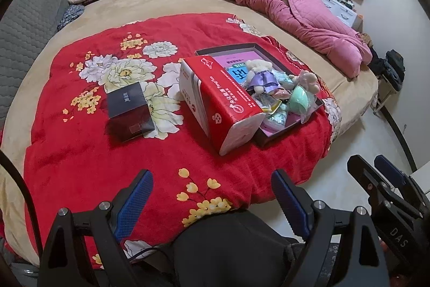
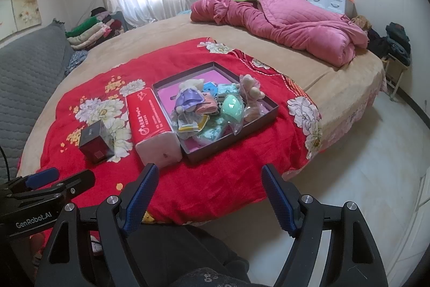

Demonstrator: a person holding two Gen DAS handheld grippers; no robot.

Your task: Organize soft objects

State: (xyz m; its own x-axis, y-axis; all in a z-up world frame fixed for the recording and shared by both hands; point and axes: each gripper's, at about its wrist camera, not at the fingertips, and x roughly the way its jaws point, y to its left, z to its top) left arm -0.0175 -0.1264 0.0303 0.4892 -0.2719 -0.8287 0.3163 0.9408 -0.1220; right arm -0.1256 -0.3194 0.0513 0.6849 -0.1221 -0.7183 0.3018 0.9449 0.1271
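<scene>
A shallow dark tray with a pink floor (image 2: 268,112) (image 1: 233,48) lies on the red flowered blanket (image 2: 220,174) (image 1: 80,147). It holds several soft things: a plush bear in a purple dress (image 2: 188,96) (image 1: 262,77), a mint green sponge in a clear bag (image 2: 232,105) (image 1: 299,98), a beige plush (image 2: 250,86) and small packets. A red tissue pack (image 2: 153,123) (image 1: 220,104) lies against the tray's left side. My left gripper (image 1: 212,195) and right gripper (image 2: 209,187) are open and empty, near the blanket's front edge.
A dark red and black box (image 2: 95,143) (image 1: 129,109) sits left of the tissue pack. A pink quilt (image 2: 282,20) is heaped at the bed's far right. Folded clothes (image 2: 91,31) are stacked at the far left by a grey sofa (image 2: 29,71). Pale floor (image 2: 362,166) lies right of the bed.
</scene>
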